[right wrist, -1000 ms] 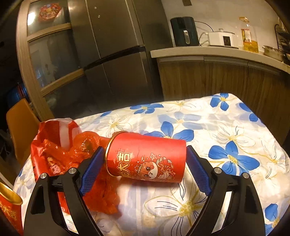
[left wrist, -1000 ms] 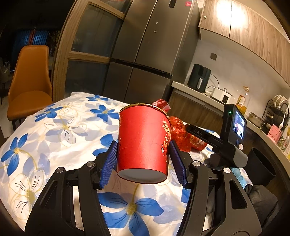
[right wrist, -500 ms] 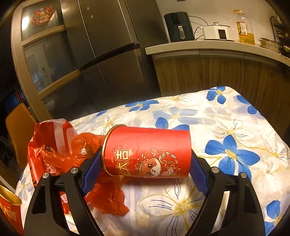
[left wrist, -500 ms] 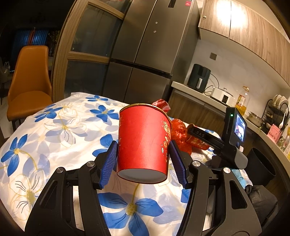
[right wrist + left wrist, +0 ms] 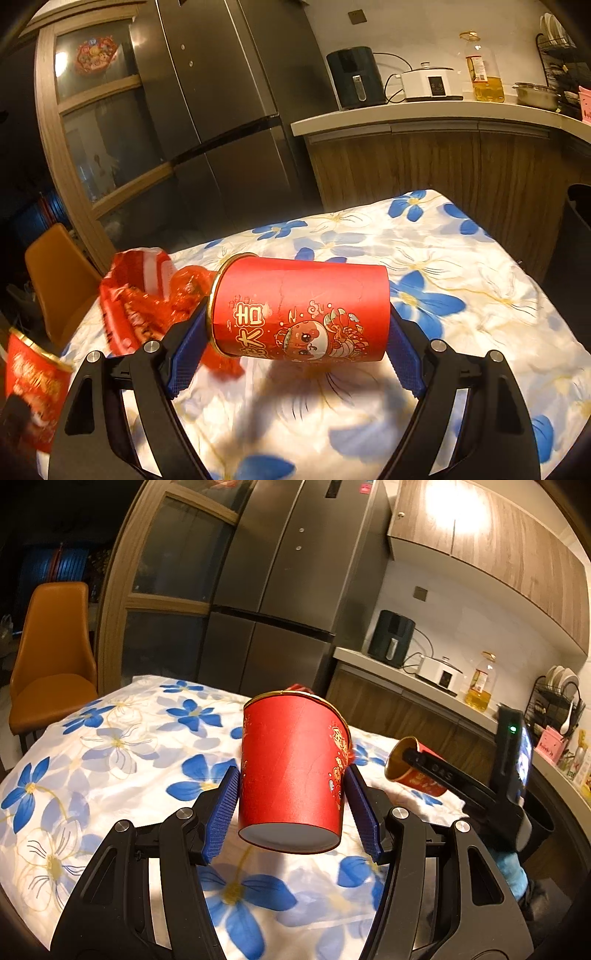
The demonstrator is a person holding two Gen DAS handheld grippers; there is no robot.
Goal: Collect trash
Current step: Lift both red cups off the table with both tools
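My left gripper (image 5: 291,812) is shut on a red paper cup (image 5: 291,775), held upright above the flowered tablecloth (image 5: 110,746). My right gripper (image 5: 295,350) is shut on a second red cup (image 5: 299,314), gripped end to end and lying sideways, lifted off the cloth. That cup and the right gripper also show at the right of the left wrist view (image 5: 413,775). The left cup shows at the lower left of the right wrist view (image 5: 33,384). A crumpled red plastic bag (image 5: 147,291) lies on the table behind the right cup.
An orange chair (image 5: 51,657) stands left of the table. A steel fridge (image 5: 280,590) and a wooden counter (image 5: 443,122) with appliances stand behind. A dark bin (image 5: 535,819) sits at the table's right side.
My right gripper has closed on the lying cup and lifted it off the table. My left gripper has held its cup and shifted slightly.
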